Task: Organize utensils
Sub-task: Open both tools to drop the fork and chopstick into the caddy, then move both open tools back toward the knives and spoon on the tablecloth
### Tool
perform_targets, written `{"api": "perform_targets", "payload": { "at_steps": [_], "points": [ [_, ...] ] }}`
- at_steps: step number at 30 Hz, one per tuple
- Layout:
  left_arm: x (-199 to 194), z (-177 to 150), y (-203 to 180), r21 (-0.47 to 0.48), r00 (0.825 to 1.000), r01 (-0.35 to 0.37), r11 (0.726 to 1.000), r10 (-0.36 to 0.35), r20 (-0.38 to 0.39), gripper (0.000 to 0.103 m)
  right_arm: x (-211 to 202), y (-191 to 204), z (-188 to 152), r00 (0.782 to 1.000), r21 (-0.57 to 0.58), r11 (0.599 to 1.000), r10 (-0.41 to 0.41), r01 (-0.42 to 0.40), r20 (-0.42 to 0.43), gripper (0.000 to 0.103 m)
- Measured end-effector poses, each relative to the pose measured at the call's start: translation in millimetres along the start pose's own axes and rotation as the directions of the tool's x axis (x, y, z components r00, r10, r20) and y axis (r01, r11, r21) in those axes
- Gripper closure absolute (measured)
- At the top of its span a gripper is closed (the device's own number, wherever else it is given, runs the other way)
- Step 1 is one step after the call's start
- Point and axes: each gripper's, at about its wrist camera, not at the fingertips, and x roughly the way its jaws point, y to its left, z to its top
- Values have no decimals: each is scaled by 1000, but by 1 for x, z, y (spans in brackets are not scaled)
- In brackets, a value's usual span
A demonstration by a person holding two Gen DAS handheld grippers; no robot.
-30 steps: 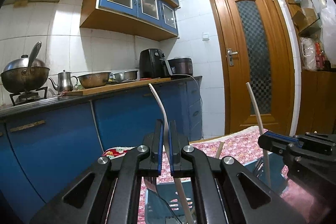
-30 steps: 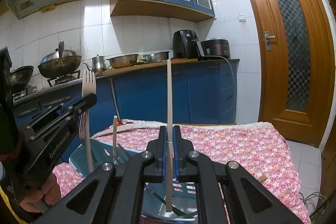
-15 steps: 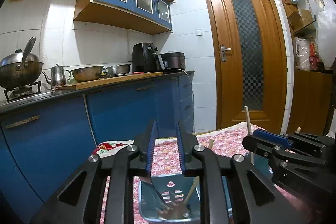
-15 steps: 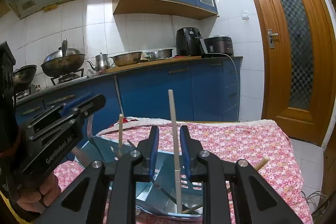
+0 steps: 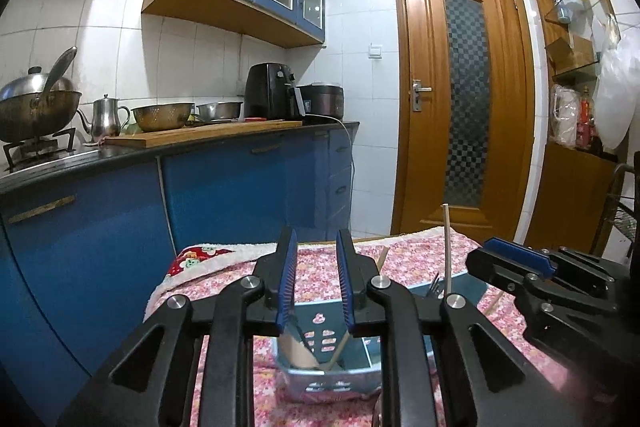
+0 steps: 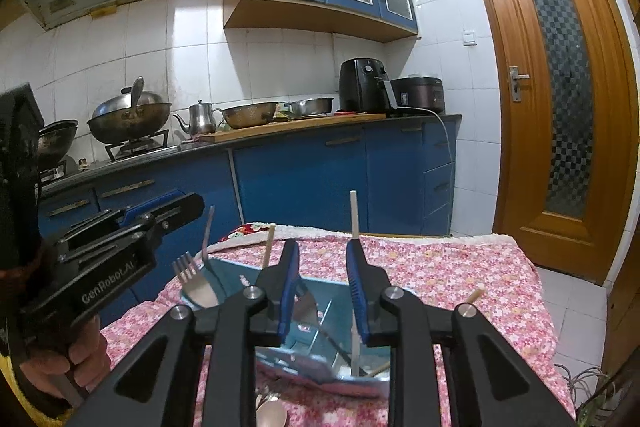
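Both tongs, left (image 5: pixel 316 283) and right (image 6: pixel 322 287), hover level, agape, over the basket (image 5: pixel 328 383).

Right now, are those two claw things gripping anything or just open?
Left gripper: open, holding nothing, above the blue basket.
Right gripper: open, holding nothing; the chopstick stands free in the basket.

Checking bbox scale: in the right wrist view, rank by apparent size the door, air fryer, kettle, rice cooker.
1. Door
2. Air fryer
3. Rice cooker, close to the fryer in apparent area, so that order is unsure
4. Kettle
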Motion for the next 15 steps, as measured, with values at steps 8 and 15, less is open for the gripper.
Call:
{"api": "perform_targets", "payload": {
  "at_steps": [8,15],
  "points": [
    [-25,-4,11,-10,999,-35,999,34,-38,83,-18,12,-2,999,1,1000,-9,9,-43,76],
    [-35,-18,20,-32,993,-33,999,30,-114,83,-28,26,-12,994,6,1000,-13,14,-111,76]
  ]
}}
